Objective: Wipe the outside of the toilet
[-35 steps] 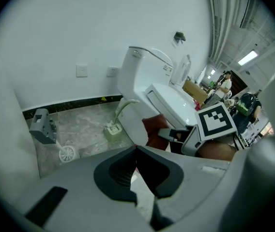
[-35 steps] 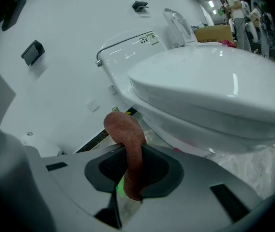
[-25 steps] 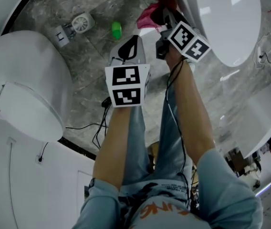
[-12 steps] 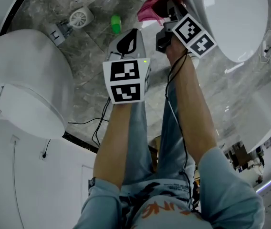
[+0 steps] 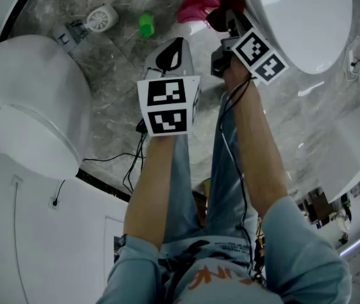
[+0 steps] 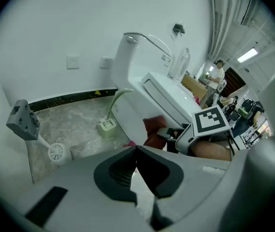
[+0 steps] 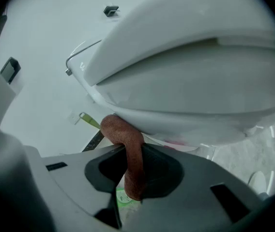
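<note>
Toilet [image 5: 300,24] with its lid down stands on the marble floor [image 5: 116,75] just ahead of the person, and the wiping looks to be under way on its bowl. A red cloth [image 5: 199,5] is pressed against the underside of the toilet's front curve, below the rim; the right gripper view shows it folded over and touching the white surface. The right tool [image 5: 227,21] is clamped on that cloth, its jaws pinching the fold between them. The left tool [image 5: 170,59] hangs beside the toilet, apart from it, its jaws together with nothing between them. Farther out from the toilet, a white brush [image 5: 97,19] and a small green bottle [image 5: 146,25] lie on the floor. I judge the step in hand to be a stroke along the outer bowl. The next move calls for holding the cloth flat against the curve while sliding it round the toilet's side, with a grip firm enough that the fold does not slip free.
</note>
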